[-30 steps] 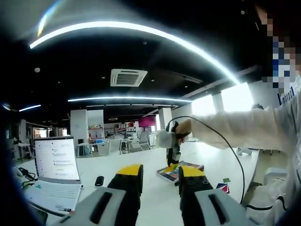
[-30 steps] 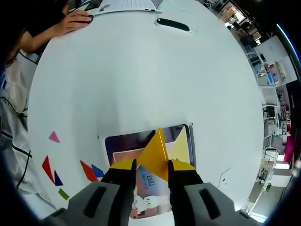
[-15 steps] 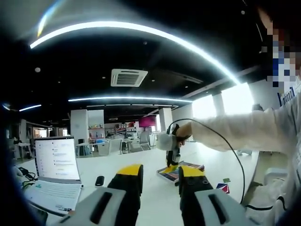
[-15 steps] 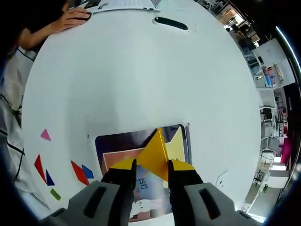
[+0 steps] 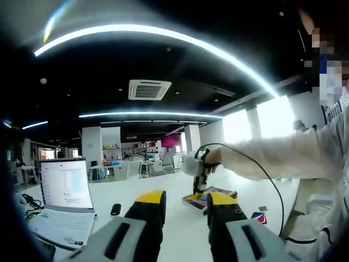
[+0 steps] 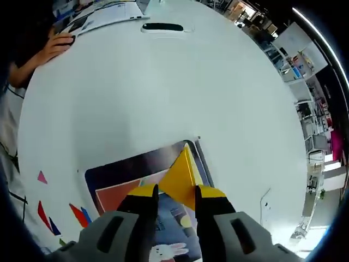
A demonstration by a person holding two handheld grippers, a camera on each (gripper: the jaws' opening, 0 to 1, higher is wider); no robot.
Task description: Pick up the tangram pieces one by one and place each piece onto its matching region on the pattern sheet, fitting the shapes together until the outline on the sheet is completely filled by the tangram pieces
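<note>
The room is a big open office with a dark ceiling (image 5: 163,60). Long bright light strips (image 5: 163,34) curve across it, and a square air vent (image 5: 149,89) sits between them. A wide white table (image 6: 163,87) spreads out ahead of the claw. An open laptop (image 5: 66,188) stands on it, off to the left. Bright windows (image 5: 275,112) glow far ahead on the right. White pillars (image 5: 91,144) and shelves (image 5: 110,153) stand far at the back, with chairs (image 5: 165,161) near them.
</note>
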